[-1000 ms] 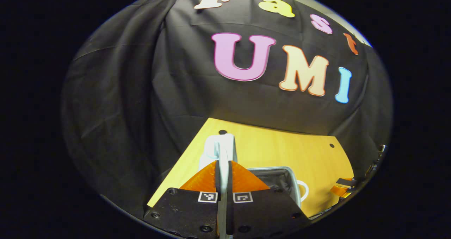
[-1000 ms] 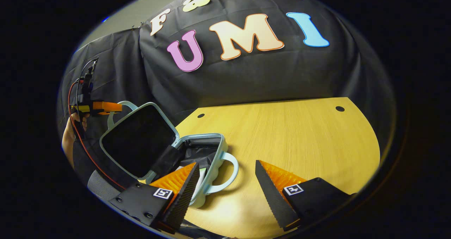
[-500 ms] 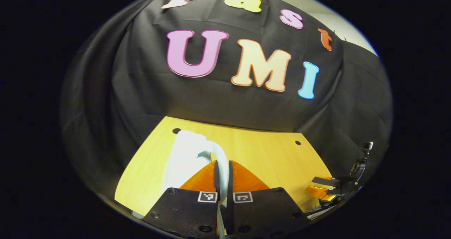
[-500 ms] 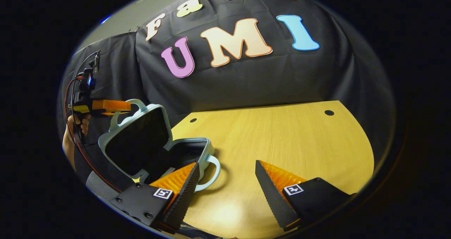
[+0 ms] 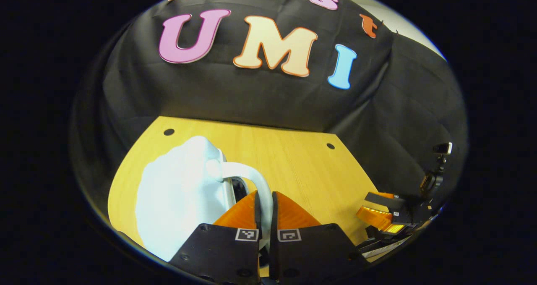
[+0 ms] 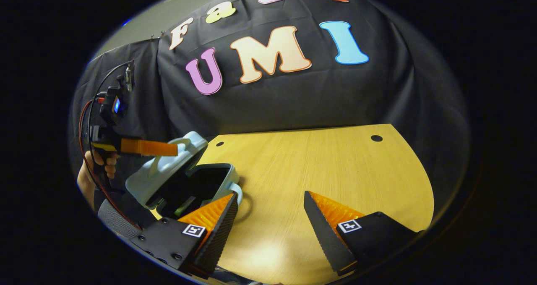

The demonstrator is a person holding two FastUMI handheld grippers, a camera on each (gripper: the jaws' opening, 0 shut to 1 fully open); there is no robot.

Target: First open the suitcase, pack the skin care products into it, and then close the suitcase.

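Observation:
The pale blue suitcase (image 6: 218, 180) lies at the left of the wooden table (image 6: 335, 171). Its lid (image 6: 161, 173) hangs tilted low over the dark-lined base, leaving a gap. In the left gripper view the lid's shell (image 5: 176, 201) is close below me, and my left gripper (image 5: 264, 194) is shut on the lid's handle (image 5: 247, 173). From the right gripper view the left gripper (image 6: 147, 147) is seen gripping that handle, held by a hand (image 6: 98, 165). My right gripper (image 6: 270, 201) hovers open over the table, just right of the suitcase. Something pale lies inside the base, mostly hidden.
The base's own handle (image 6: 241, 192) sticks out toward my right gripper's near finger. Bare tabletop stretches to the right and back, with small round holes (image 6: 376, 138) near the far edge. Black cloth walls the booth behind. The right gripper (image 5: 379, 211) also sits at the table's right edge.
The left gripper has swung the lid over and down from nearly upright to a low tilt above the base. The right gripper stayed open, shifting only slightly.

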